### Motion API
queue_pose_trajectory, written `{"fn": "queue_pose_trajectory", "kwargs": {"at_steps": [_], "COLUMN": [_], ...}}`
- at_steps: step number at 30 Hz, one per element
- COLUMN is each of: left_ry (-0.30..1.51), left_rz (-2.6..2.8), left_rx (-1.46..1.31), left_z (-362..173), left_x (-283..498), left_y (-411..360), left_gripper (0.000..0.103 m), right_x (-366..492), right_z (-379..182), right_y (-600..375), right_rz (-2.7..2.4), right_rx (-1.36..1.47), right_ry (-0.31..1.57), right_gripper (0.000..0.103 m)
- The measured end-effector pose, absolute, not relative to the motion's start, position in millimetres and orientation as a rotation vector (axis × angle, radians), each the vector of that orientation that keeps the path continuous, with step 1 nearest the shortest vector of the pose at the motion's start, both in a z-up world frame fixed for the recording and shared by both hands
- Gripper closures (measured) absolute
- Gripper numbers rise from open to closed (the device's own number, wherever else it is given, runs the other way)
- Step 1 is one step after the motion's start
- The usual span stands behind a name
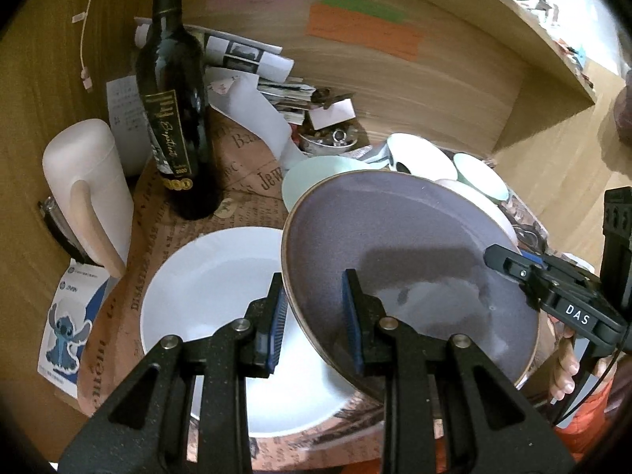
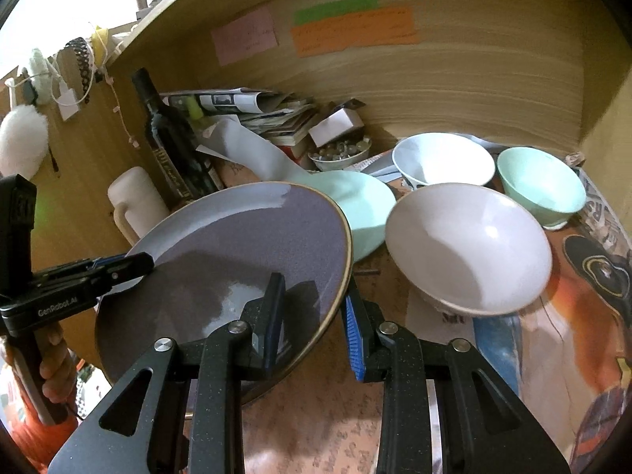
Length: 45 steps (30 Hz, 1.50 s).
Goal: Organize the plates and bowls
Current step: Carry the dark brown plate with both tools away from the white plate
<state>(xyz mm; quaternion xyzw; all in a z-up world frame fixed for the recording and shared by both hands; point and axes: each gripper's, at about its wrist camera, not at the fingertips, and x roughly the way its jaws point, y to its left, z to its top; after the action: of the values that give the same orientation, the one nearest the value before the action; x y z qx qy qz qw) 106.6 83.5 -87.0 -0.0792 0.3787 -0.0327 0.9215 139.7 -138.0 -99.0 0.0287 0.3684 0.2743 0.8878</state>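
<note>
Plates three, bowls three; grey plate between spread jaws of both grippers

Left wrist view: looked forward and down from the plate's left, close over the purple plate, white plate below, wine bottle behind. Right wrist view: looked from the right, equally close, toward the wooden back wall. Shared by the 2 views: purple plate, mint plate, bottle, bowls.
</note>
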Motion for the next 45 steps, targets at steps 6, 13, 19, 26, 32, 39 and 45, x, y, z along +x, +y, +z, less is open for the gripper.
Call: {"fn": "queue_pose_trajectory", "kwargs": {"at_steps": [6,13,19,26,32,39,45], "left_ry": [0.773,0.778,0.785,0.799,0.815,0.845,0.876], "left_rz": [-0.072,-0.080,-0.089,-0.095,-0.105,-0.118,-0.127], "left_rx": [-0.160,-0.162,-0.163,-0.166,-0.165,-0.171,-0.174], "left_z": [-87,-92,-98,-107,-116,-128,-140], "left_x": [95,84,76,70,68,74,84], "left_y": [69,51,37,25,17,13,9], "left_gripper": [0.076,0.076,0.076,0.076,0.076,0.076,0.076], "right_x": [125,115,104,98,95,97,105], "right_z": [-98,-101,-106,-114,-121,-131,-143], "right_y": [-153,-168,-184,-195,-204,-211,-217], "right_rz": [0.565,0.565,0.561,0.556,0.551,0.534,0.518], "right_rx": [0.060,0.056,0.054,0.057,0.065,0.071,0.081], "right_ry": [0.755,0.758,0.767,0.789,0.807,0.832,0.868], "right_gripper": [0.077,0.077,0.077,0.077,0.077,0.077,0.077]}}
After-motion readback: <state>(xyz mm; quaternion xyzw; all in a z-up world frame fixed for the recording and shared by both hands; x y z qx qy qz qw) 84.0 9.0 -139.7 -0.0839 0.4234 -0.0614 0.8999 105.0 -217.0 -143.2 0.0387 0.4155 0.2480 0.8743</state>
